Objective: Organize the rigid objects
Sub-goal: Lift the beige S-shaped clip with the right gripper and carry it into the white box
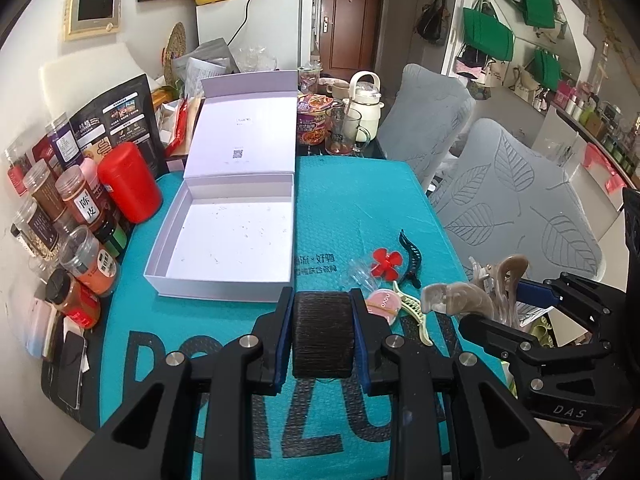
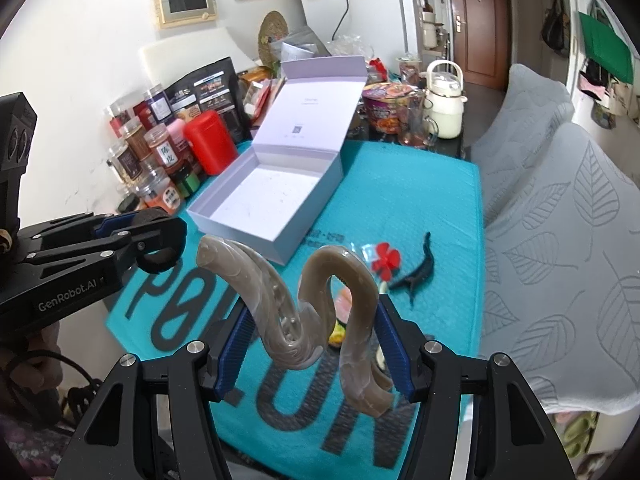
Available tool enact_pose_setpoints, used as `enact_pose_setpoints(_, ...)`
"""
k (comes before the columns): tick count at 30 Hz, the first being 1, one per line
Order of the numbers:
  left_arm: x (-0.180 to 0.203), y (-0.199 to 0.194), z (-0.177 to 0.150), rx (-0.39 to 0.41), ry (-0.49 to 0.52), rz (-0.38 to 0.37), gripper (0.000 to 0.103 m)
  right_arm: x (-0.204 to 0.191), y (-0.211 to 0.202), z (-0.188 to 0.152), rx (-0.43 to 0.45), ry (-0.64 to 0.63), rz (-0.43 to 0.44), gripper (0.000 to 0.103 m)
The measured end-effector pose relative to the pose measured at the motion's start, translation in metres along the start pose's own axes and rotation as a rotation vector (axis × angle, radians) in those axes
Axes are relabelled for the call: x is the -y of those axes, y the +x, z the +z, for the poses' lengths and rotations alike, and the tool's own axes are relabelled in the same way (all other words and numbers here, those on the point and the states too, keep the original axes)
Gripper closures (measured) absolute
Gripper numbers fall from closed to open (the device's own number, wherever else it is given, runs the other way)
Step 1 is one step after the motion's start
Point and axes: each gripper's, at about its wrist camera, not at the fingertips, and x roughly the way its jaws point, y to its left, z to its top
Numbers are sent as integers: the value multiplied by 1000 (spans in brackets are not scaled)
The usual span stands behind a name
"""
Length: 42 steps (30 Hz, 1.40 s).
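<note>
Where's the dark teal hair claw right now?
The dark teal hair claw lies on the teal mat, just right of the red flower clip, between the white box and the grey chairs.

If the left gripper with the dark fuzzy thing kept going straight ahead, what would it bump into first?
Probably the near wall of the open white box. The left gripper, shut on the dark hair band, points down toward the teal mat just before that box, though depth is hard to judge.
</note>
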Motion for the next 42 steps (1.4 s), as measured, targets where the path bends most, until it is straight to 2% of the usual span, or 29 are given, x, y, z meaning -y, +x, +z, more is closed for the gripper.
enact_pose_setpoints(8, -36, 1, 8, 8, 1, -3, 77, -28, 18, 16, 9, 0, -4, 43)
enact_pose_setpoints(27, -124, 25, 23, -33, 14, -11, 77, -93, 81, 51, -19, 11, 16, 43)
enact_pose_setpoints(42, -168, 73, 46, -90, 11, -42, 77, -111, 132, 80, -67, 8, -2, 43)
